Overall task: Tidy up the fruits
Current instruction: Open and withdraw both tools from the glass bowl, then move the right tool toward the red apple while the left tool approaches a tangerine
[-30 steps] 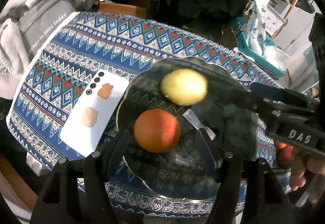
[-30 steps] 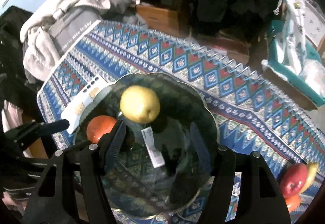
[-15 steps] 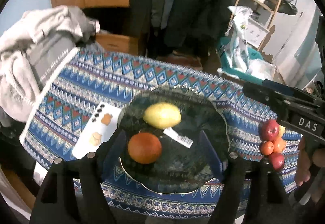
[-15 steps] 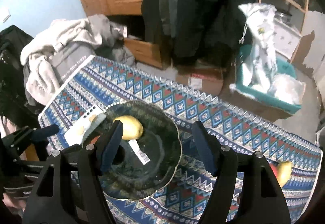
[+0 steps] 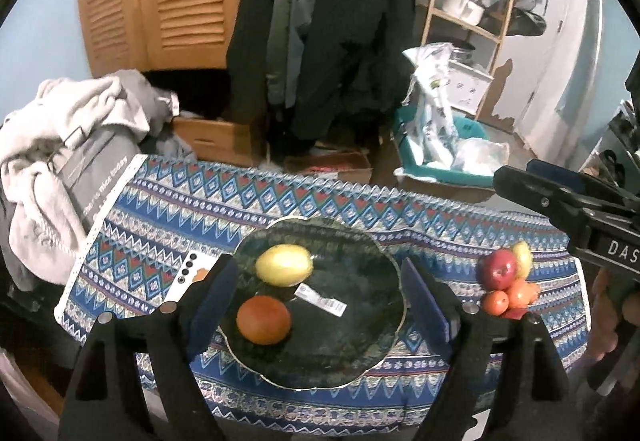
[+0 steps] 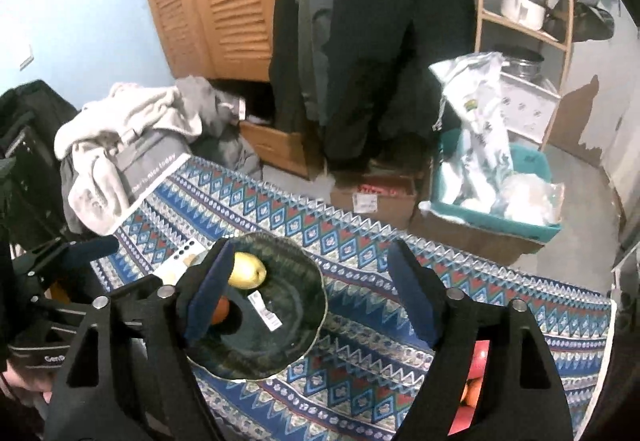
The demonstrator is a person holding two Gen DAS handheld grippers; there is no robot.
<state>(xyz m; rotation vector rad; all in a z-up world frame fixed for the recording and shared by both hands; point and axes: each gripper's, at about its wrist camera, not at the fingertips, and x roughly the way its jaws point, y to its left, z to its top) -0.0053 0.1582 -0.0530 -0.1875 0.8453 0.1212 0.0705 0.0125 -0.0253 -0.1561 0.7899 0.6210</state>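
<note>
A dark green scalloped plate point(image 5: 352, 357) sits on the patterned tablecloth and holds a yellow fruit point(image 5: 284, 265), an orange fruit point(image 5: 263, 320) and a barcode sticker point(image 5: 322, 297). A pile of red apples, small oranges and a yellow fruit point(image 5: 506, 281) lies on the cloth to the right. My left gripper point(image 5: 316, 301) is open and empty, high above the plate. My right gripper point(image 6: 310, 295) is open and empty, above the plate point(image 6: 288, 345) and cloth; the fruit pile point(image 6: 474, 369) is partly hidden behind its right finger.
A white phone point(image 5: 188, 275) lies left of the plate. A heap of grey clothes point(image 5: 60, 145) sits at the table's left end. Coats, cardboard boxes, a teal bin point(image 5: 440, 165) and a wooden shelf stand behind the table.
Both grippers have pulled up and back from the plate, so the whole table and the fruit pile on the right have come into view. The fruits on the plate have not moved.
</note>
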